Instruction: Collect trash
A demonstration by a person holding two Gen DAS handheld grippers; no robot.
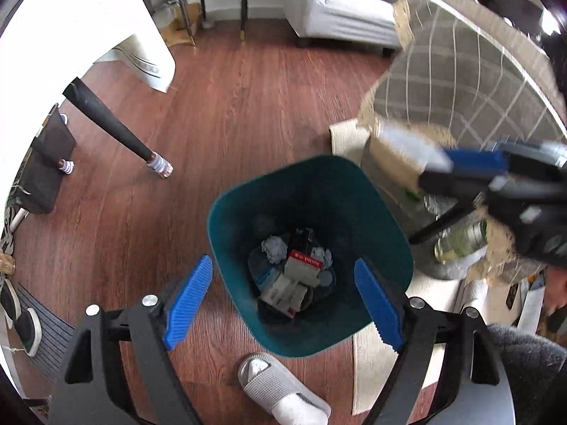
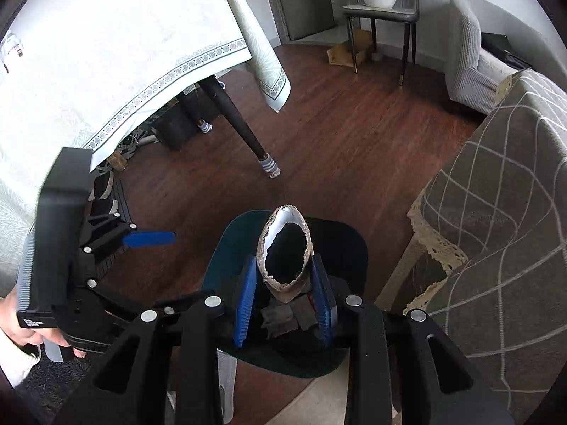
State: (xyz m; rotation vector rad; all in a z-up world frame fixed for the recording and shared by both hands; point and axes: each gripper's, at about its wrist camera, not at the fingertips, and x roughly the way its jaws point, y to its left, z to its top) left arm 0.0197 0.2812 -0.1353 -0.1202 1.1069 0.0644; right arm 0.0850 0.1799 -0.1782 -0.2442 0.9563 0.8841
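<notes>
Trash, a torn cardboard tube (image 2: 284,248), is hanging pinched in the right gripper (image 2: 287,301) jaws over the teal bin (image 1: 382,212) (already part full), so letting go is coming next, while the left gripper (image 1: 283,301), at nine o'clock, is standing spread and empty.

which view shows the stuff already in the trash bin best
The left wrist view: it looks straight down into the teal bin, showing crumpled paper and small boxes at the bottom. In the right wrist view, the right gripper and the torn carton it holds cover most of them.
</notes>
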